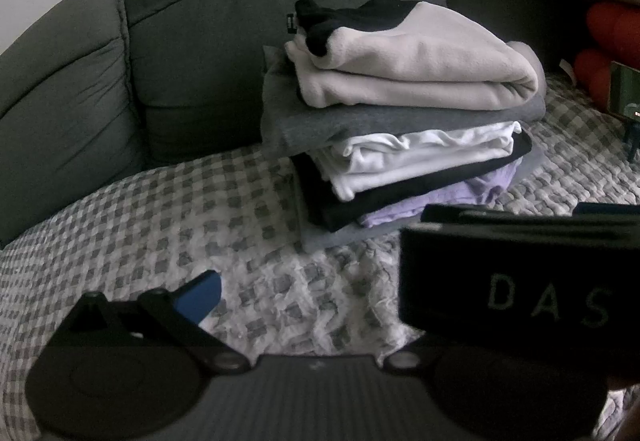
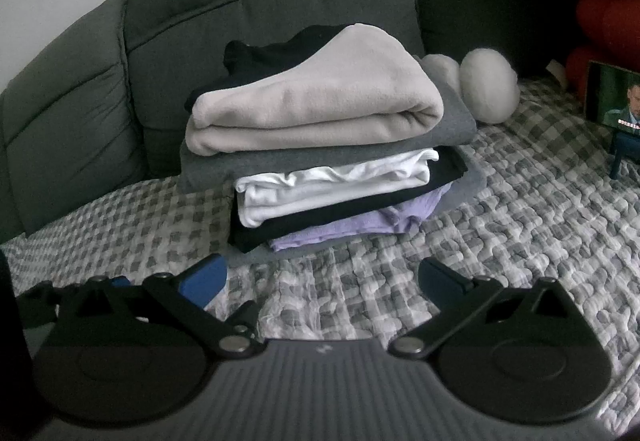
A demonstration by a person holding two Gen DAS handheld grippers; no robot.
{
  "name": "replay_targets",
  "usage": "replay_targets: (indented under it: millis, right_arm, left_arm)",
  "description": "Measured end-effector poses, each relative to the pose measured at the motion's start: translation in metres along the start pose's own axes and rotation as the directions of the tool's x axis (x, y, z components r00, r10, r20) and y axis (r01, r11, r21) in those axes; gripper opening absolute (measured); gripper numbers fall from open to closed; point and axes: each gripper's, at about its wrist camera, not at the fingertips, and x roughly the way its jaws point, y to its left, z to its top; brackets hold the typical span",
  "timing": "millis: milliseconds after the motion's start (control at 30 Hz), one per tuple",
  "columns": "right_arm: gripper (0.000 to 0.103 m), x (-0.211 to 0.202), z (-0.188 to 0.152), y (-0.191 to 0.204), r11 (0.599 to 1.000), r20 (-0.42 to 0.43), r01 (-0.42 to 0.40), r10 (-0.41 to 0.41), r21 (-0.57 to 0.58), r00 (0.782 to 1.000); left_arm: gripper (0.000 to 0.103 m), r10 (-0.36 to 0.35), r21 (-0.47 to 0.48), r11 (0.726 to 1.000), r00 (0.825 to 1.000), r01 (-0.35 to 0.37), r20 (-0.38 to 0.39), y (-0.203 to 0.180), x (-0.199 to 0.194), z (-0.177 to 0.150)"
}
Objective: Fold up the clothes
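The right gripper has a ribbed grey body with a small pale mark at its centre, flanked by two black round discs. Black link arms with silver pivot screws carry blue pads. The left gripper looks alike; beside it, a black block reads "DAS".

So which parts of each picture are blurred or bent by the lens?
Left wrist view: the black block lettered DAS is blurred, very near. Right wrist view: the folded clothes stack is sharp; the dark grey sofa back curves towards the edges.
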Motion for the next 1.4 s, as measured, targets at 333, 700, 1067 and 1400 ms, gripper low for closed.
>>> replay_targets:
  millis: [333, 700, 1067, 1400]
  right_arm:
    - [0.103, 0.0006, -0.0002, 0.0004, 1.0, -0.002, 0.001, -0.001, -0.005, 1.0]
    - [0.103, 0.001, -0.0003, 0.0004, 1.0, -0.003, 0.003, -0.003, -0.008, 1.0]
    - [0.103, 0.0012, -0.0004, 0.0006, 1.0, -0.007, 0.003, -0.003, -0.009, 1.0]
    - [0.103, 0.0015, -0.0002, 0.0006, 1.0, -0.01, 0.002, -0.002, -0.009, 1.0]
  left_arm:
    - [0.102, 0.003, 0.004, 1.0, 1.0, -0.003, 0.0, -0.0007, -0.0002, -0.0004]
    - [0.102, 0.008, 0.005, 1.0, 1.0, -0.008, 0.004, -0.0019, -0.0006, -0.0001]
    - [0.102, 0.007, 0.004, 1.0, 1.0, -0.007, 0.0, -0.0019, -0.001, 0.0]
    - [0.102, 0.003, 0.014, 1.0, 1.0, -0.003, 0.008, -0.0041, -0.0018, 0.0002]
